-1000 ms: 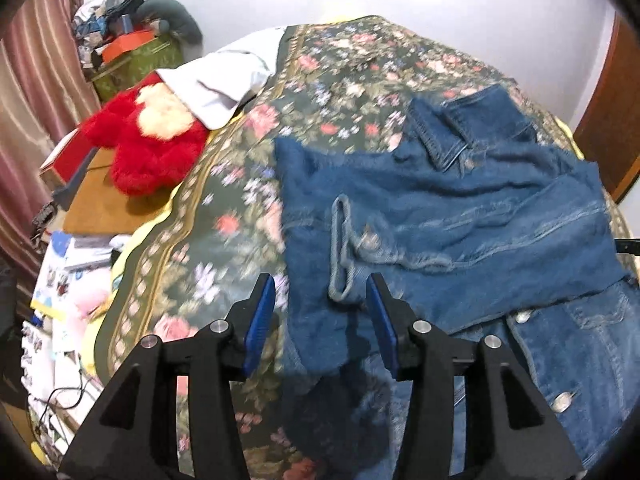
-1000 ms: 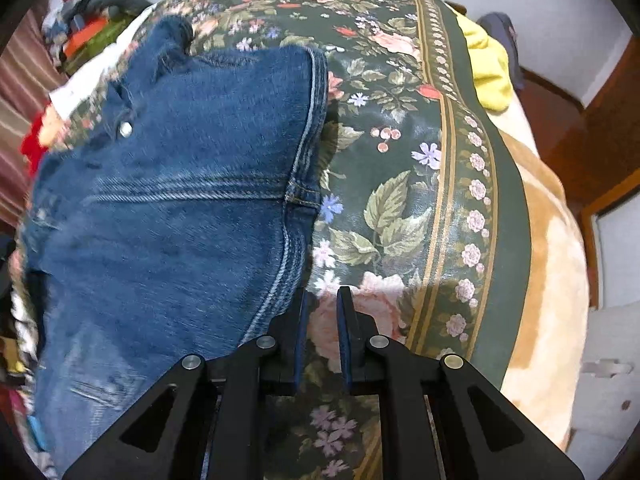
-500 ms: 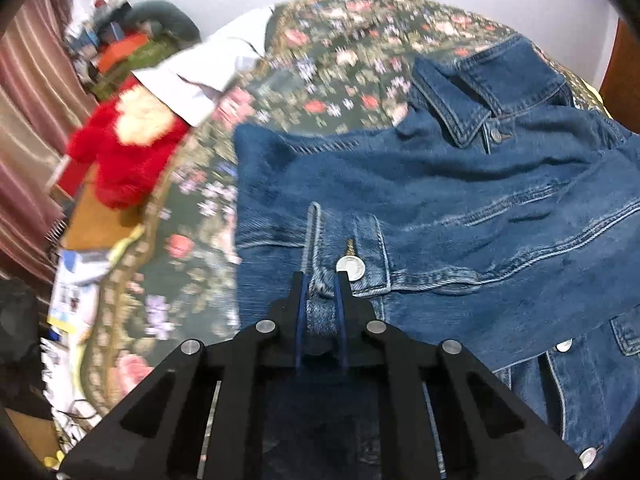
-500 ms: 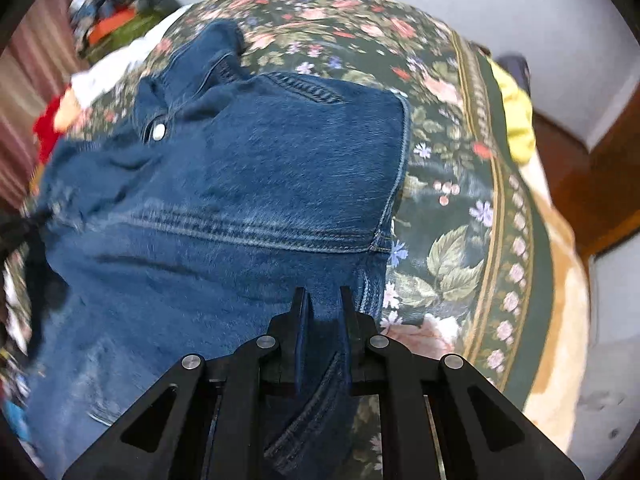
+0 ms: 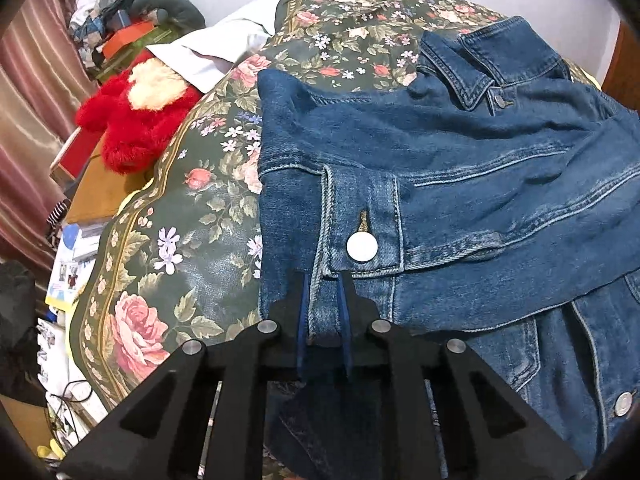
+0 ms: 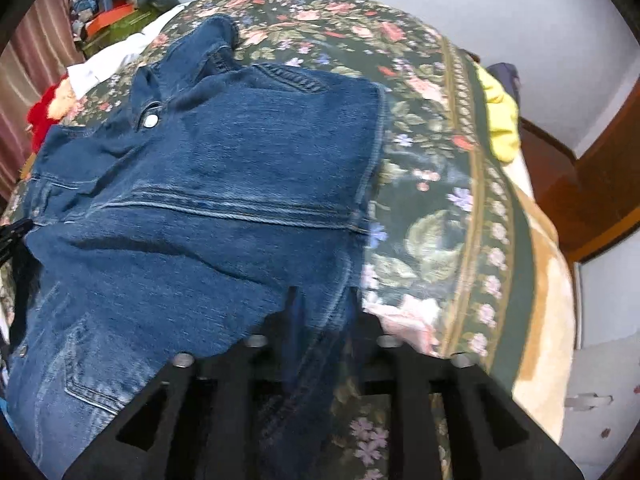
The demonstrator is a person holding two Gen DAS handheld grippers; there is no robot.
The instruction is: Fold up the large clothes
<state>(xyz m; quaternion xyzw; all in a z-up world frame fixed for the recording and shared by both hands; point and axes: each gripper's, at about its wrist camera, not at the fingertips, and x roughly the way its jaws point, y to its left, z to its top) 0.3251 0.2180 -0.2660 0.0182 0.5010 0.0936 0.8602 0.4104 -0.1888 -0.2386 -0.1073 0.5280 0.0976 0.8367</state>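
We see the denim jacket (image 5: pixel 460 168) spread on the bed's floral bedspread (image 5: pixel 180 240), its collar (image 5: pixel 472 64) toward one o'clock in the left wrist view and a sleeve folded across its front, the cuff (image 5: pixel 360 224) with its metal button (image 5: pixel 362 246) near centre. Our left hand-held gripper (image 5: pixel 323 300) pinches the cuff's edge at six o'clock, jaws nearly together on the fabric. Our right hand-held gripper (image 6: pixel 320 312) has just been opening; the jacket's side seam lies between its parted jaws. A red plush toy (image 5: pixel 132 120) sits at ten o'clock, a yellow cloth (image 6: pixel 500 120) at two o'clock in the right view.
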